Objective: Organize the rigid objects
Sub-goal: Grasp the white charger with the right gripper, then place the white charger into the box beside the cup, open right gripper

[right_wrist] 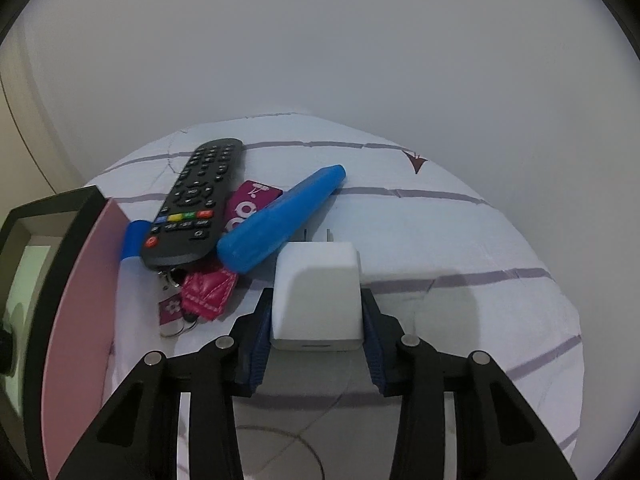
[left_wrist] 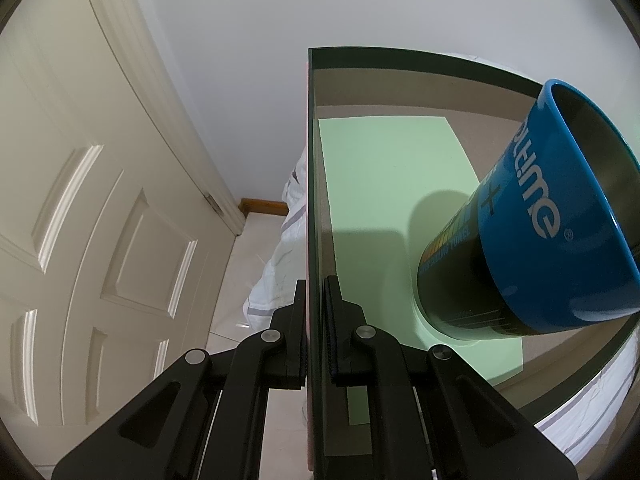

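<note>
White charger block [right_wrist: 316,292] with two prongs pointing away, resting on the bed [right_wrist: 460,240]; right hand-held gripper [right_wrist: 316,344] clenched on it, blue pads pressing both of its sides. Just left of the charger lies a blue tapered case [right_wrist: 280,220], its near end touching the charger's far left corner. Black remote control [right_wrist: 196,204] lies beside the case, overlapping a magenta card [right_wrist: 250,204]. Below the remote, a pink stitched key fob [right_wrist: 208,292] with a small flower tag [right_wrist: 170,308] and rings. A blue-and-white tube [right_wrist: 132,252] lies partly under the remote, against the pink outer wall of a box [right_wrist: 76,300]. Left hand-held gripper [left_wrist: 316,320] clamped on the box's near wall [left_wrist: 316,208], one finger outside, one inside. Within the box, a green sheet [left_wrist: 380,184] lines the bottom; a blue cup [left_wrist: 560,216] sits over a dark can [left_wrist: 452,280] standing on it. Cream panelled door [left_wrist: 100,200] and tiled floor [left_wrist: 240,272] off left.
</note>
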`<action>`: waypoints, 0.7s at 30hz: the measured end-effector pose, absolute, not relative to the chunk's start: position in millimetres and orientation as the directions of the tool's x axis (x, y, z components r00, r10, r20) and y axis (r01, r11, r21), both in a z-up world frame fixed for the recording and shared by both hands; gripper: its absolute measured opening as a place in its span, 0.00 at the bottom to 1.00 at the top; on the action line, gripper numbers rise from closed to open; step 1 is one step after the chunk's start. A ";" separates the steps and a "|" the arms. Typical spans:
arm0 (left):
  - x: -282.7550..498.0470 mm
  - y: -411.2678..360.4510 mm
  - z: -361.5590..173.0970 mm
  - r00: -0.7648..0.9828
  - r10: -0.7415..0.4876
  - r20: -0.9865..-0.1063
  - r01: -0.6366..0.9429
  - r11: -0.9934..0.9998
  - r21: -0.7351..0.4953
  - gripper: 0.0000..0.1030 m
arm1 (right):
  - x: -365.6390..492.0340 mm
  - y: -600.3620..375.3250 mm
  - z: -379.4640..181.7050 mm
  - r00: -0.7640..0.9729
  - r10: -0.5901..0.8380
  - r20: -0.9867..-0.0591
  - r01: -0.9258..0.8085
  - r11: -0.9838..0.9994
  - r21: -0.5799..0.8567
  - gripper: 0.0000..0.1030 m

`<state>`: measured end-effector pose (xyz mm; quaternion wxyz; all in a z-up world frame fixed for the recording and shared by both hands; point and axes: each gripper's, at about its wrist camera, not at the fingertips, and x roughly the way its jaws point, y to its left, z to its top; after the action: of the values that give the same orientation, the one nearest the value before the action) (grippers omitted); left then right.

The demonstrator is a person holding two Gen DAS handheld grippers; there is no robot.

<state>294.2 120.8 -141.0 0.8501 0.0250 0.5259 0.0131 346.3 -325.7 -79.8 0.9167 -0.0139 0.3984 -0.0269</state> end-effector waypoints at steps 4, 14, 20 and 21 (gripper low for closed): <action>293.8 120.1 -141.2 0.448 0.050 -0.893 0.006 0.998 0.058 0.06 | 320.2 -324.5 -75.3 0.685 -0.052 -0.727 0.027 0.999 -0.046 0.39; 291.7 122.5 -141.5 0.450 0.047 -0.892 0.002 0.999 0.054 0.06 | 272.9 -306.9 -52.8 0.752 -0.009 -0.659 -0.018 0.999 -0.035 0.39; 292.0 122.9 -141.2 0.450 0.048 -0.892 -0.002 0.999 0.053 0.06 | 243.0 -279.2 -26.6 0.799 0.055 -0.599 -0.087 0.996 -0.024 0.39; 292.0 123.1 -141.3 0.450 0.048 -0.892 -0.002 0.999 0.053 0.06 | 243.0 -274.1 -23.9 0.801 0.073 -0.594 -0.105 0.994 -0.019 0.39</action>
<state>292.0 123.1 -141.2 0.8511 0.0220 0.5244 0.0145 243.0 -274.1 -23.9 0.9486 -0.0256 0.3121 0.0468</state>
